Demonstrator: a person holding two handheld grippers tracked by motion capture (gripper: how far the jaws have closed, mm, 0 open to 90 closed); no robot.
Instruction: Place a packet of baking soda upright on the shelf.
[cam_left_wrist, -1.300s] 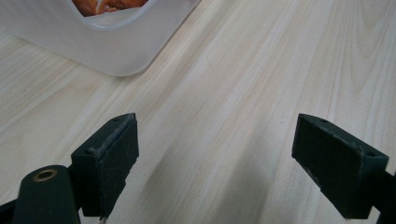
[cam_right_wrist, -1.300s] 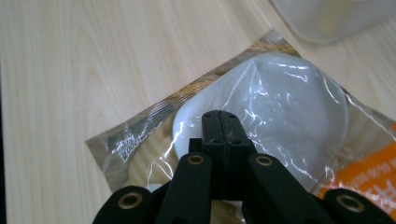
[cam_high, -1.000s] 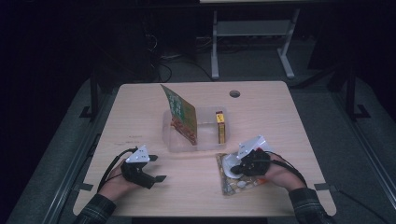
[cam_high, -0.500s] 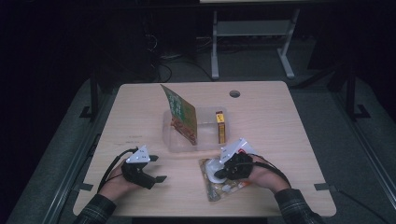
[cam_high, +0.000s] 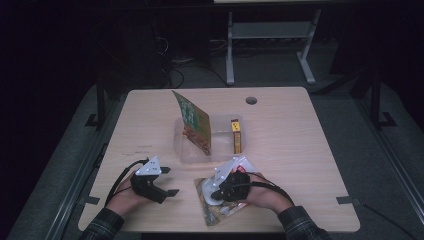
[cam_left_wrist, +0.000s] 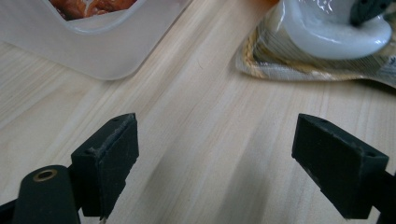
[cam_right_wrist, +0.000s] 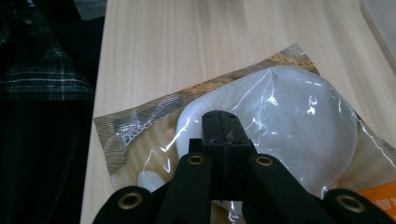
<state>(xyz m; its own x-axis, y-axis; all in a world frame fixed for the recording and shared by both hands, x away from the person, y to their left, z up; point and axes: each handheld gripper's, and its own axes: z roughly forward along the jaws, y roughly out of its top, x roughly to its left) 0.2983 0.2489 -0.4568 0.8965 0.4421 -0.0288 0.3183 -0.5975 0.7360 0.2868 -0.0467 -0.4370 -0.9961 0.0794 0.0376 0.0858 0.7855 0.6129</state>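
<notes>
A sealed clear food packet (cam_high: 222, 212) with a white round piece inside lies on the wooden table (cam_high: 300, 165) near its front edge. My right gripper (cam_high: 212, 193) is shut on the packet (cam_right_wrist: 289, 121); its closed jaws (cam_right_wrist: 222, 126) meet on the wrinkled film over the white piece. To its left, my left gripper (cam_high: 169, 181) rests low on the table. Its jaws (cam_left_wrist: 226, 158) stand wide open with only bare wood between them. The packet (cam_left_wrist: 327, 51) lies a short way beyond the left gripper's jaws.
A clear plastic tub (cam_high: 180, 150) stands mid-table. A green snack bag (cam_high: 192, 122) leans upright in it and a yellow box (cam_high: 236, 135) stands at its right side. The tub's corner (cam_left_wrist: 107, 56) is close ahead of the left gripper. A cable hole (cam_high: 251, 100) sits near the far edge.
My right gripper has moved left along the front of the table, and the packet has slid left with it. The left gripper has stayed put.
</notes>
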